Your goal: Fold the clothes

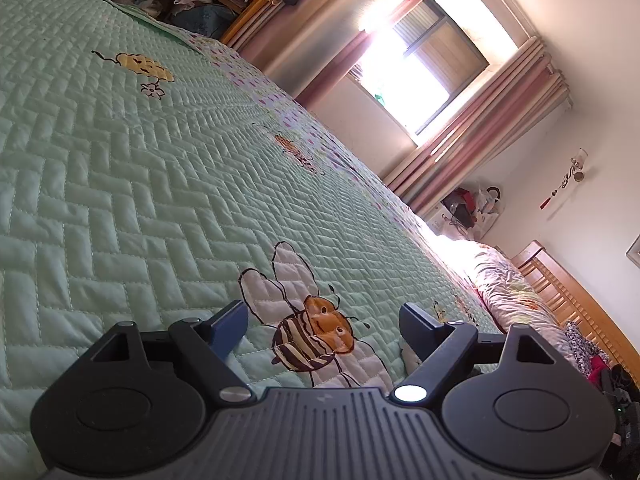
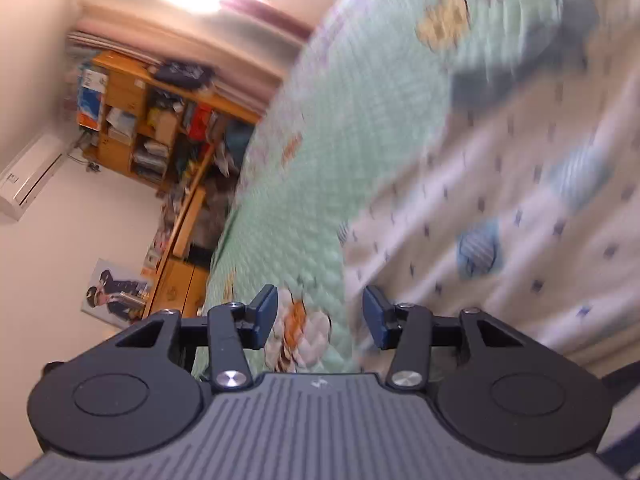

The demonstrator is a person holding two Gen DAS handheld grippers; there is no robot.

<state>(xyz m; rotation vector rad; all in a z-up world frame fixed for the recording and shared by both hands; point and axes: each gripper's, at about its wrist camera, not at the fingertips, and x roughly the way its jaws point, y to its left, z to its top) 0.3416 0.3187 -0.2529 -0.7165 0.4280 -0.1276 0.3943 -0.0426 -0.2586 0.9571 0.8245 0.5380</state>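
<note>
A white garment point(image 2: 500, 200) with small blue prints and pale blue patches lies spread on the green quilted bedspread point(image 2: 320, 160), on the right of the blurred right wrist view. My right gripper point(image 2: 320, 314) is open just above the quilt. The garment's left edge runs up close to its right finger point(image 2: 376, 316), and nothing is pinched. My left gripper point(image 1: 324, 320) is wide open low over the bedspread point(image 1: 140, 200), with only an embroidered bee point(image 1: 316, 336) showing between its fingers. A scrap of white cloth point(image 1: 408, 354) peeks out beside its right finger.
A dark grey blurred shape point(image 2: 520, 64) lies at the garment's far end; I cannot tell what it is. Wooden shelves point(image 2: 160, 120) full of clutter stand past the bed. A window with pink curtains point(image 1: 440, 68), a floral pillow point(image 1: 508, 284) and a wooden headboard point(image 1: 568, 300) border the bed.
</note>
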